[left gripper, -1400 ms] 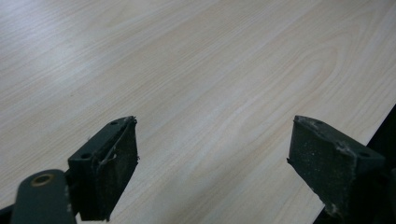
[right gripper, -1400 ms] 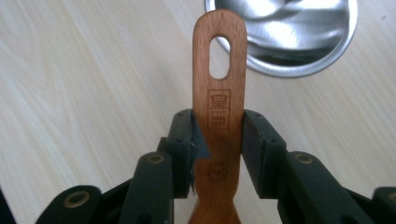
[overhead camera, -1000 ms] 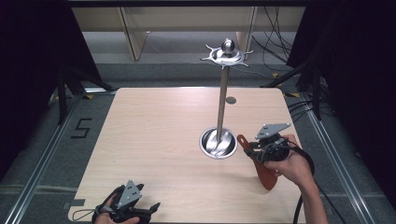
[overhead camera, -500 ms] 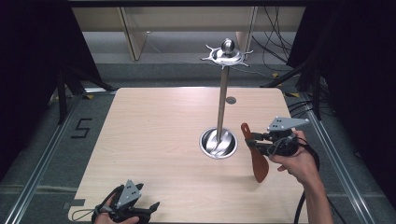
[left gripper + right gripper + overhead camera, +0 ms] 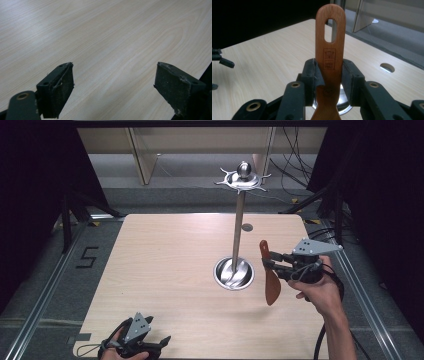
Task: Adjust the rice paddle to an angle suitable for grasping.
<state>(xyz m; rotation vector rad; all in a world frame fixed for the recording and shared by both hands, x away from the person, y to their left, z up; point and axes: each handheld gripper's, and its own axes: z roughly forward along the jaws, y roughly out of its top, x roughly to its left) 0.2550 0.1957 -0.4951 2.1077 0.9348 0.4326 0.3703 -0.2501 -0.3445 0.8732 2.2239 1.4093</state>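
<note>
While your right gripper (image 5: 276, 266) hangs above the right side of the wooden table (image 5: 165, 270), its jaws are clamped on the handle of a reddish-brown wooden spatula (image 5: 270, 275), which you hold clear of the tabletop. In the high view the spatula stands nearly upright, its slotted handle end up and its broad blade hanging down, just to the right of the round steel base (image 5: 233, 273) of the metal stand (image 5: 238, 232); spatula and base do not touch. In the right gripper view the two black pads press the flat handle (image 5: 330, 60) from both sides, below the long slot and across the small stamped mark, and the steel base shows behind the blade. The stand's pole rises from that base to a hooked disc with a ball on top (image 5: 243, 174). Your left gripper (image 5: 150, 342) sits low at the near edge of the table, well apart from the stand. In the left gripper view its jaws stand wide apart with bare tabletop between them, holding nothing.
</note>
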